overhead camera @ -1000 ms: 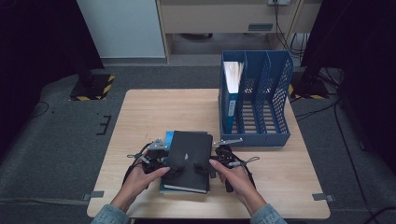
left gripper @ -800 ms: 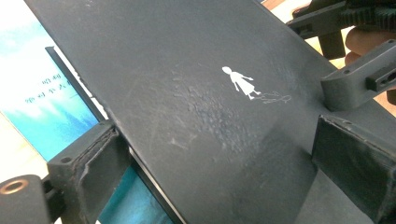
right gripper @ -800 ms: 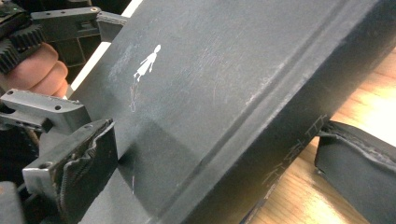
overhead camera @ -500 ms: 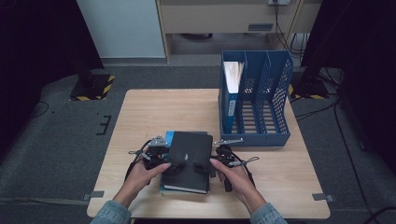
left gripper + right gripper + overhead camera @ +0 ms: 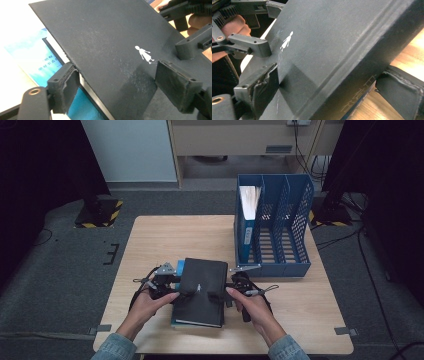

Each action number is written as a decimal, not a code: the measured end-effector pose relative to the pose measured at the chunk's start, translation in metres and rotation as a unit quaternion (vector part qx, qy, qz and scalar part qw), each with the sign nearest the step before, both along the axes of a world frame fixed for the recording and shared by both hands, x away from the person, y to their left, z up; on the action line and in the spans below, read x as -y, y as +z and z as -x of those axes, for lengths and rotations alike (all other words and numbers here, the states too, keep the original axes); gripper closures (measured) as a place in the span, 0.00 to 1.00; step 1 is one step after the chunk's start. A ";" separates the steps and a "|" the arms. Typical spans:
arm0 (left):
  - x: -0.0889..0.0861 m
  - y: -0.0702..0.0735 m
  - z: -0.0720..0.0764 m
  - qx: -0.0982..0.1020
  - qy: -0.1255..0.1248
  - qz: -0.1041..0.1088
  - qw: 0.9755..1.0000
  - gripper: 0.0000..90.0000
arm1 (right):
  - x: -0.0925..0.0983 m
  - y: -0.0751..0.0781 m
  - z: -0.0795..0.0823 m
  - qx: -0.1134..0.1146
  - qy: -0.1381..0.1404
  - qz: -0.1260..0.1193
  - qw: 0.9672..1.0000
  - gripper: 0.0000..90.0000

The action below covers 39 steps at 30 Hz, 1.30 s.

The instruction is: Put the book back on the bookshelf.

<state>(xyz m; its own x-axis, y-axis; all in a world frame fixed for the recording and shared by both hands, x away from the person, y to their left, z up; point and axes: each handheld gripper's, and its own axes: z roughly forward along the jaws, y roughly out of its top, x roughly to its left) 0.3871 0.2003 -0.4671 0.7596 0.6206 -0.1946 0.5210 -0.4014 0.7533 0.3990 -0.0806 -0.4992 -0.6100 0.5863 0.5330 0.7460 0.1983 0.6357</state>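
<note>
Near the desk's (image 5: 150, 240) front edge, the black book (image 5: 200, 290) lies on a blue book (image 5: 179, 268) much as a second ago — the change is in the jaws, which have just been closing around it. Left gripper (image 5: 117, 82) straddles the black cover's edge, one pad beneath, one above, not yet pressing. Right gripper (image 5: 332, 87) brackets the spine side, pads close but with a gap — no firm hold. Both forearms reach in from the front edge, hands angled inward. A blue file rack (image 5: 272, 227) stands toward the back right corner.
</note>
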 end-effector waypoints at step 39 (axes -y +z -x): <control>-0.025 0.051 -0.004 0.028 -0.001 -0.017 0.999 0.62 | -0.009 0.076 -0.002 0.097 0.018 0.077 0.992 0.30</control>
<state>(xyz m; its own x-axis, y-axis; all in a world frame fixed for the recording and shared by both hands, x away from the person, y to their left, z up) 0.3914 0.2248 -0.4163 0.7697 0.6248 -0.1309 0.4775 -0.4274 0.7677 0.4009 -0.0716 -0.4234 -0.7142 0.6274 0.3101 0.6037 0.3281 0.7266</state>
